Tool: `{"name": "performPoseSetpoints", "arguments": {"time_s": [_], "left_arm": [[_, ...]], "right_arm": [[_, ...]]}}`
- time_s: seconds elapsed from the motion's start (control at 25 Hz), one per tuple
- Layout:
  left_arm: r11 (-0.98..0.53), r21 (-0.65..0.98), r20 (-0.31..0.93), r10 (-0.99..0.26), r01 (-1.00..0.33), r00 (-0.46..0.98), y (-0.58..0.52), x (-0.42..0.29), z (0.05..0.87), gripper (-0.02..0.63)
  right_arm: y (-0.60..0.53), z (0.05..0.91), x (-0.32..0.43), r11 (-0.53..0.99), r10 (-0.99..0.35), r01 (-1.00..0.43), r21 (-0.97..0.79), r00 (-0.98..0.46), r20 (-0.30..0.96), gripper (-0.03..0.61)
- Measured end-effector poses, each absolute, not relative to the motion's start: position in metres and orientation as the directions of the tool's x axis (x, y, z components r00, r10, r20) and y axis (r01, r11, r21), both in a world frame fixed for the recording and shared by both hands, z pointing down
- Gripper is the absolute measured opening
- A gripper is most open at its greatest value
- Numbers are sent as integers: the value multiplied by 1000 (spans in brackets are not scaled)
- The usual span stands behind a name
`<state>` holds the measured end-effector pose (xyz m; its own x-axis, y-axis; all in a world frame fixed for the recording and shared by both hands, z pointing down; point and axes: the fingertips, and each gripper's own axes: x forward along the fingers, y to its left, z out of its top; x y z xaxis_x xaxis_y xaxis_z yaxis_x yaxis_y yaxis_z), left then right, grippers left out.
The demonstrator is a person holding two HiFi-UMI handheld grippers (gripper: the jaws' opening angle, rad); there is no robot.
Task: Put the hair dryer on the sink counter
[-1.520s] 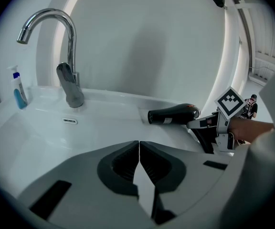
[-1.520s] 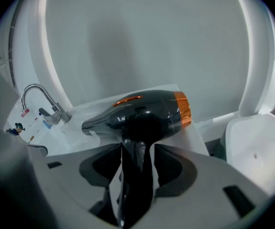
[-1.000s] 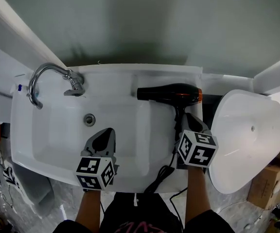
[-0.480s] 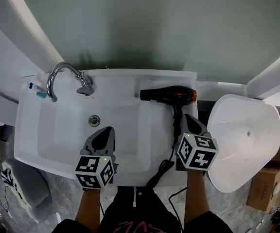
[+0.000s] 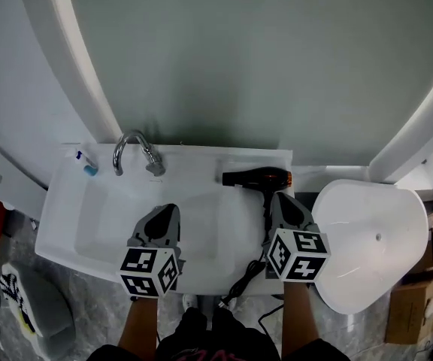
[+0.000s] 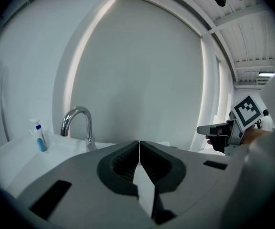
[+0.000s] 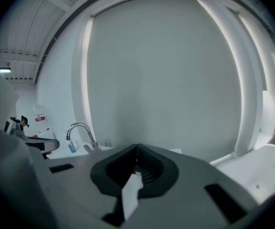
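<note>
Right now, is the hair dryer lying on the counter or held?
Lying: the hair dryer rests on the sink counter; the right gripper is shut, empty.

The room is evenly lit, cool and fairly bright. In the head view a bright curved white band (image 5: 77,89) sweeps from 12 to 9 o'clock, and the glossy white sink basin (image 5: 89,216) carries only faint shadow. Both gripper views bulge at the rim and go black in the corners. A long ceiling tube lamp (image 6: 267,74) glares at 3 o'clock in the left one. Up close, the grey left tongs (image 6: 139,147) and grey right tongs (image 7: 136,151) look soft and out of focus.
</note>
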<state>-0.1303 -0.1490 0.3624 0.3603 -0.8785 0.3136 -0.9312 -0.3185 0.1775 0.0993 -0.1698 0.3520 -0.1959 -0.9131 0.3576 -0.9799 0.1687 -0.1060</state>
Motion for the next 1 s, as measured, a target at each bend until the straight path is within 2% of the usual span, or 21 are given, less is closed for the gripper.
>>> {"name": "performPoseSetpoints", "arguments": {"time_s": [0.28,0.76,1.0], "left_arm": [[-362,141,180,-906,-921,384,-143,-131,288,11],[-421,55,-36,-907,-905,419,-136,-123,192,11],[-428,36,-59,-903,-903,425,-135,-123,183,11]], "right_arm": [[-142,285,79,218,-949,-973,-75,-230,218,21],[-114,200,79,198,-980,-980,-2,-198,15,21],[-110,190,73,198,-980,-980,10,-199,-13,21]]}}
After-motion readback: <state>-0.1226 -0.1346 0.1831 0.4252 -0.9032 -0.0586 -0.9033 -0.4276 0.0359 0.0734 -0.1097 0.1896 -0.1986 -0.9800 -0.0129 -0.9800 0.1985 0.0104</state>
